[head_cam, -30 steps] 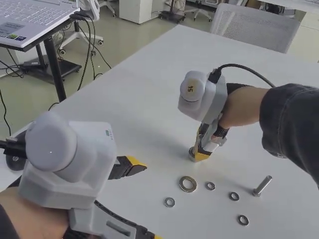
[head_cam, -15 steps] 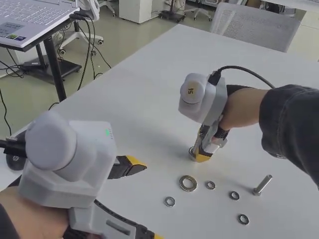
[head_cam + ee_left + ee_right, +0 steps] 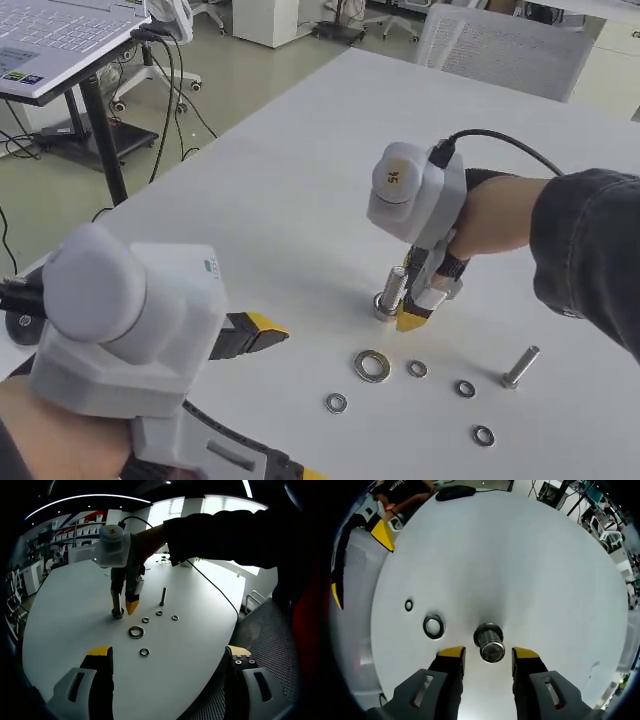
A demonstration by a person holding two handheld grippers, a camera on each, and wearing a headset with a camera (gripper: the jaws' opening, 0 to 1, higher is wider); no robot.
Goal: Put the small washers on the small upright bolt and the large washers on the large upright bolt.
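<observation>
Large bolt [image 3: 490,642]: upright, head down on the bench [image 3: 300,180]. It stands between the jaws of the right tool [image 3: 489,654], just ahead of their yellow tips. We see a gap on either side, so the jaws are apart and not gripping it. In the head view the bolt stands just beside the tool's yellow tip.

Large washer [image 3: 372,365]: flat on the bench, near the right tool's tip, on the side toward the person. In the right gripper view it lies off the left jaw.

Small washers [image 3: 417,369]: we count four, flat and apart from one another, strung around the large washer on that same near side.

Small bolt [image 3: 521,367]: lying on its side, near the right tool, beyond the washers on the sleeve side. In the left gripper view it looks like a thin upright line, and its tilt is hard to judge there.

Left tool [image 3: 169,652]: jaws spread wide with nothing between them, well apart from the washers, which lie ahead of it.

Writing: a round sticker on the right tool's housing reads something like "56", but we are not certain. The laptop [image 3: 60,30] past the left tool carries stickers too small to read.
</observation>
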